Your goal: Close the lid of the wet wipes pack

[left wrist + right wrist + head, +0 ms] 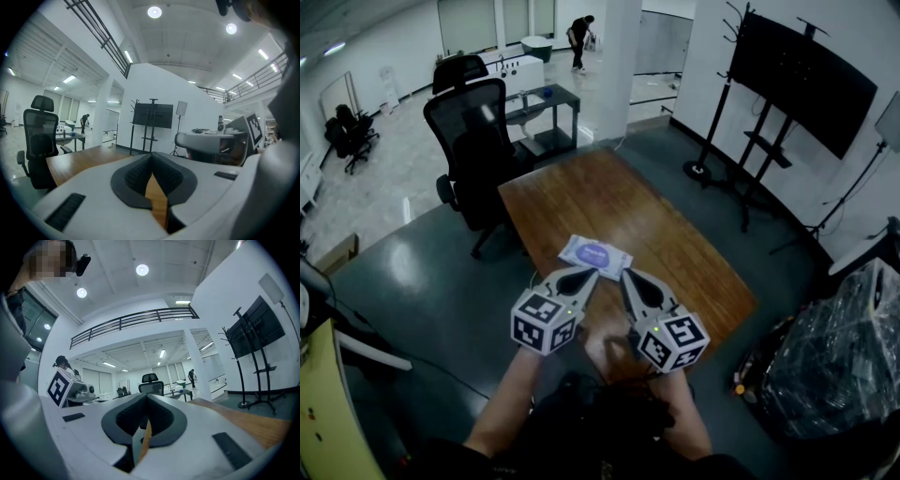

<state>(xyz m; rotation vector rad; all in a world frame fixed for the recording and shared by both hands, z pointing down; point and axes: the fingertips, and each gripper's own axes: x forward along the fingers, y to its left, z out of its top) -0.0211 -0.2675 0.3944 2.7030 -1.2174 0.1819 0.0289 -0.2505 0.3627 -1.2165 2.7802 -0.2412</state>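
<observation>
The wet wipes pack, white with a purple oval label, lies flat on the wooden table. Whether its lid is up or down is too small to tell. My left gripper points at the pack's near edge from the left, and my right gripper does so from the right; both tips are just short of it. In the left gripper view the left gripper has its jaws together with nothing between them. The right gripper looks the same in its own view. Neither gripper view shows the pack.
A black office chair stands at the table's far left corner. A TV on a wheeled stand is at the right, and a plastic-wrapped bundle sits on the floor near the table's right end. A person stands far back.
</observation>
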